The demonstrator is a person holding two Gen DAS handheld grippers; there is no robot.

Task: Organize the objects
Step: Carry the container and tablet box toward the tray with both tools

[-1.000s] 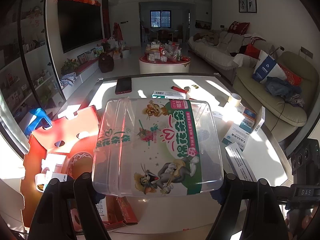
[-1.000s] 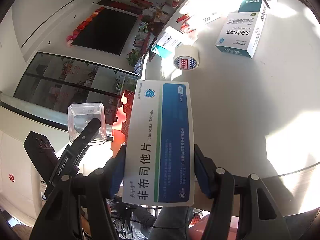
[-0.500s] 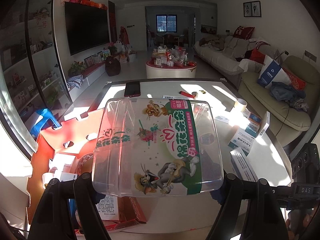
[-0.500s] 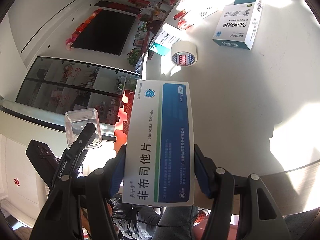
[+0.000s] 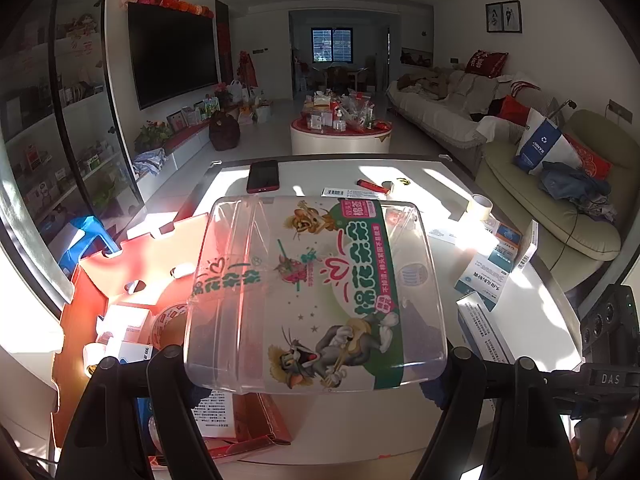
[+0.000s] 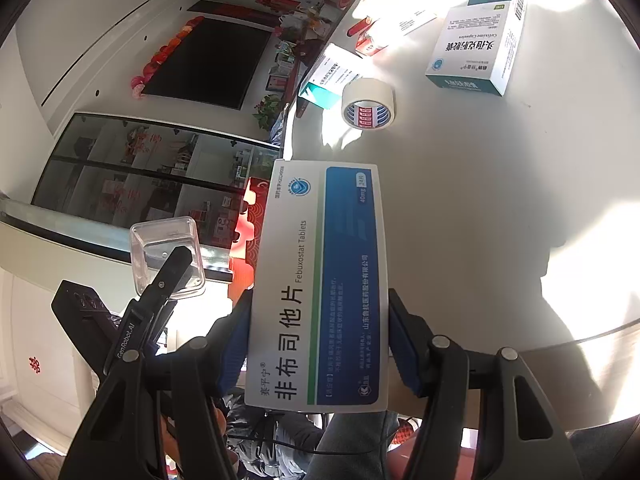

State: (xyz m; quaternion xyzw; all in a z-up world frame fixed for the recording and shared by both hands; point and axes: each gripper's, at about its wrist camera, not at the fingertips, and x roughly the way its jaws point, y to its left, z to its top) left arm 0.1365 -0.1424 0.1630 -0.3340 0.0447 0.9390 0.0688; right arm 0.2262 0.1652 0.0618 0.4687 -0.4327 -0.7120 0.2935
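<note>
The left gripper (image 5: pixel 316 376) pinches a clear plastic box with a cartoon label (image 5: pixel 316 292) between its fingers, held above the white desk (image 5: pixel 344 440). The right gripper (image 6: pixel 318 344) pinches a white and blue tablet carton (image 6: pixel 320 288) over the desk edge. Compared with a second ago, both grips are unchanged; the tape roll (image 6: pixel 368 108) sits slightly lower in the right view.

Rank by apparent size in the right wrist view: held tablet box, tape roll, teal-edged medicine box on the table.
1. Tablet box, largest, though it sits nearest the camera.
2. Teal-edged medicine box.
3. Tape roll, smallest.
</note>
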